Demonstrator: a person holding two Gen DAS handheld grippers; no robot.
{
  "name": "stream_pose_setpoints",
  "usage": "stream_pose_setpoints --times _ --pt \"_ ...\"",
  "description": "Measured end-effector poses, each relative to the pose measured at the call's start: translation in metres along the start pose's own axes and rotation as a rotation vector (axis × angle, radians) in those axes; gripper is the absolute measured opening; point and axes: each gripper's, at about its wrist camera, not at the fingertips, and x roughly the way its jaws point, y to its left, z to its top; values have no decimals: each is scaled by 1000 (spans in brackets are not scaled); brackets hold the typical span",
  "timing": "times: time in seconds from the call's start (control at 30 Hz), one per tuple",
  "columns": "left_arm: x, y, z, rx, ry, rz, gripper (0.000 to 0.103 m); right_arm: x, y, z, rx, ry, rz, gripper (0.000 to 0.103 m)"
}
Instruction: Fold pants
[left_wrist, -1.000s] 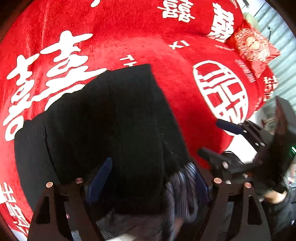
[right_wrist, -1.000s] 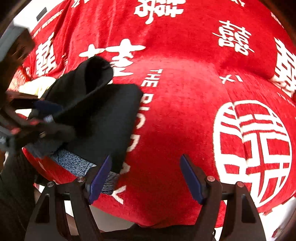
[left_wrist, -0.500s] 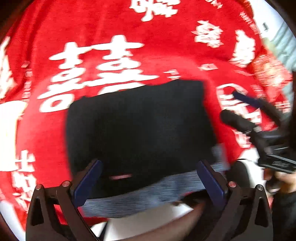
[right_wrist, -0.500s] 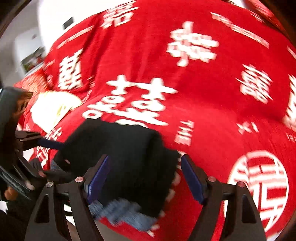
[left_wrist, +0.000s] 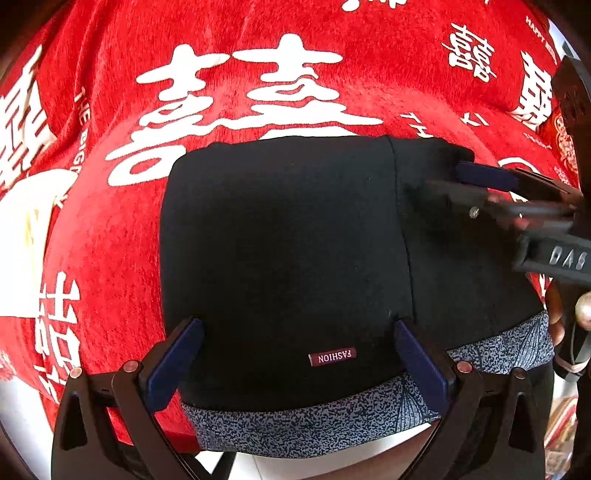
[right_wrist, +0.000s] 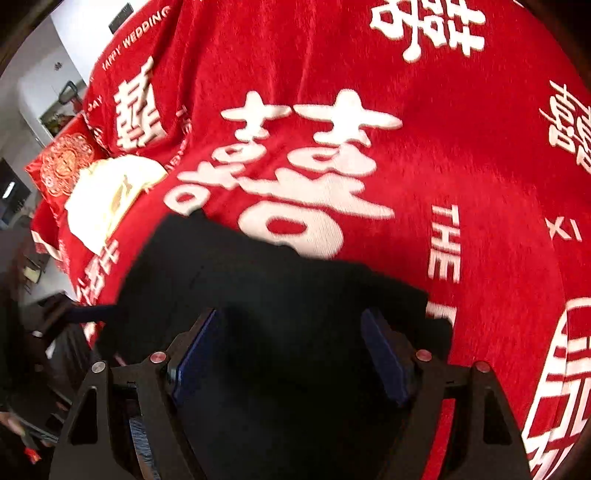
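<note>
Near blanket (left_wrist: 110, 240) edge: folded pants (left_wrist: 288, 240); left gripper (left_wrist: 299, 354), right gripper (right_wrist: 291, 350) jaws wide, empty.

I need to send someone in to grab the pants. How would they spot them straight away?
A red blanket with large white characters covers the bed. Near its front edge lies a flat black folded rectangle, the pants. Nothing else there is black cloth, and it has a speckled grey waistband and a small maroon FASHION tag.
</note>
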Motion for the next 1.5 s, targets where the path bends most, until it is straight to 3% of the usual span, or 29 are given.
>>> stream_pose_setpoints --times 0.13,0.23,0.37,0.43,0.57,0.67,0.77,0.9,1.07,1.23,1.4,1.5 --pt "2 1 0 -6 7 -3 103 -3 8 -6 -58 16 -61 82" --pt "2 3 1 -11 11 -7 103 -30 13 -13 -38 -26 -61 82" --pt "4 2 0 -7 2 -2 103 -61 40 -46 -141 -50 -106 82" --pt "4 2 0 -7 -2 3 103 -71 54 -61 -181 -59 -64 82" --pt "3 2 0 -5 -2 -1 103 -78 78 -86 -271 -48 103 82" --pt "3 3 0 -4 -1 -2 103 -62 83 -96 -296 18 130 82" --pt "4 1 -1 -1 -1 2 103 -44 73 -99 -249 67 116 82" --pt "6 -1 -2 9 -1 6 103 -33 50 -104 -112 85 178 82" --pt "6 -2 -3 6 -4 3 103 -31 49 -115 -80 111 174 82" --pt "7 1 -1 -5 0 -1 103 -60 55 -116 -107 23 182 83" --pt "5 0 -5 4 -17 -7 103 -32 32 -117 -8 144 109 83" --pt "4 2 -8 7 -27 -19 103 -64 28 -101 -15 33 150 83"
